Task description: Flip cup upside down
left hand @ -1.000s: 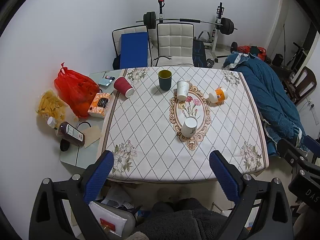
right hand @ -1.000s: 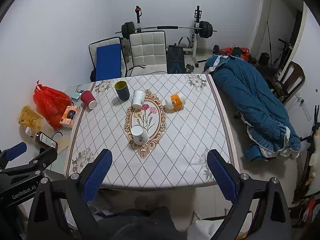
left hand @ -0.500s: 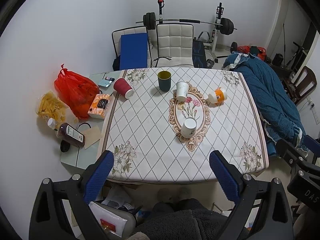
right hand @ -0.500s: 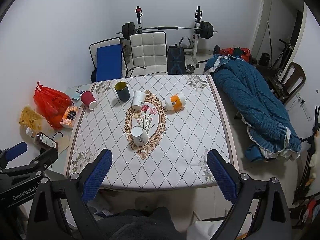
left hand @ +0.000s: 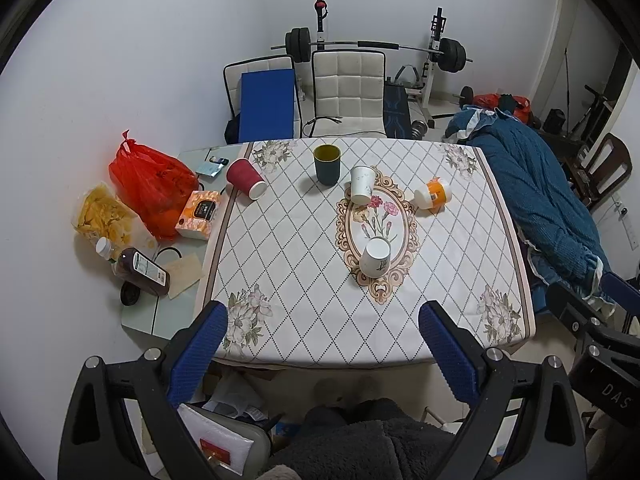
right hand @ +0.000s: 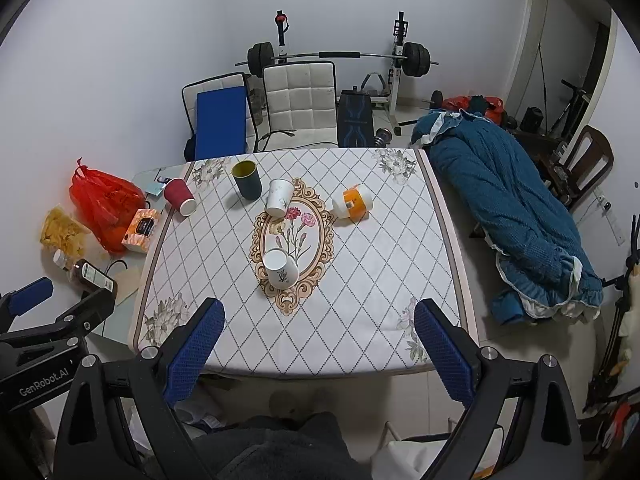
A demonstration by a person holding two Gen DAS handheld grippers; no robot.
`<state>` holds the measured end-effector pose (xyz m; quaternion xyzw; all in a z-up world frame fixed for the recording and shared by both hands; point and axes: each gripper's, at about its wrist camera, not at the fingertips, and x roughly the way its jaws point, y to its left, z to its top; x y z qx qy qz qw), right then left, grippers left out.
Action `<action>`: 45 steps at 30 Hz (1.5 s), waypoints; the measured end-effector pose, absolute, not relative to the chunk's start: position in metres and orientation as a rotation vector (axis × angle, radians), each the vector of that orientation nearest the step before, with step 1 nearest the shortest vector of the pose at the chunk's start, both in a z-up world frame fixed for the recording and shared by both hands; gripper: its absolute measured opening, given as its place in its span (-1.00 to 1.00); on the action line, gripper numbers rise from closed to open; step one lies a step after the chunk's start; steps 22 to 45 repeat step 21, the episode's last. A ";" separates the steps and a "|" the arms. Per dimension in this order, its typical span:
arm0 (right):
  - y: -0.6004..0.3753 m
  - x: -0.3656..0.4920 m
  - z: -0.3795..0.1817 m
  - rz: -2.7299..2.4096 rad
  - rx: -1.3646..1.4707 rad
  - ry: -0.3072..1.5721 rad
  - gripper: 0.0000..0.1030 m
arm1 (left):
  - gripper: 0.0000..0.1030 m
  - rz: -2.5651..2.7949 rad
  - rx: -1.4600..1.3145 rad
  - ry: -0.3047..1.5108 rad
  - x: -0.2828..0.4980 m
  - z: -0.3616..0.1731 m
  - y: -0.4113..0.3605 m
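Note:
Several cups are on a table (left hand: 304, 320) (right hand: 360, 320) with a diamond-pattern cloth. A dark green cup (left hand: 327, 164) (right hand: 247, 179) stands upright at the back. A white paper cup (left hand: 362, 184) (right hand: 279, 197) stands beside it. A white flowered cup (left hand: 375, 257) (right hand: 280, 267) sits upside down on the oval motif. A red cup (left hand: 245, 178) (right hand: 179, 196) and an orange-white cup (left hand: 433, 193) (right hand: 352, 202) lie on their sides. My left gripper (left hand: 324, 344) and right gripper (right hand: 318, 340) are open and empty, high above the table's near edge.
A red bag (left hand: 152, 184), a snack bag, a tissue box (left hand: 199, 214) and a bottle (left hand: 138, 266) sit on a low side table at the left. A blue blanket (right hand: 508, 200) lies at the right. Chairs (left hand: 348, 92) and a barbell rack stand behind.
Both views have drawn back and up a little from the table. The cups have not moved.

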<state>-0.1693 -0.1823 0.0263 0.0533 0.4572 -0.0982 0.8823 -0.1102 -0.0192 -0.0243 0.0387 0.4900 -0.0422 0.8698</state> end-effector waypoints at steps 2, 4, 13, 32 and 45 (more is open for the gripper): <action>-0.183 -0.170 0.026 -0.205 0.112 0.952 0.90 | 0.90 -0.091 0.080 1.025 -0.110 -0.024 -0.020; -0.183 -0.171 0.025 -0.205 0.110 0.954 0.90 | 0.90 -0.092 0.080 1.026 -0.111 -0.023 -0.020; -0.185 -0.178 0.023 -0.194 0.108 0.955 0.90 | 0.90 -0.103 0.089 1.028 -0.118 -0.023 -0.020; -0.184 -0.178 0.023 -0.193 0.106 0.954 0.90 | 0.90 -0.100 0.085 1.019 -0.123 -0.023 -0.019; -0.184 -0.178 0.023 -0.193 0.106 0.954 0.90 | 0.90 -0.100 0.085 1.019 -0.123 -0.023 -0.019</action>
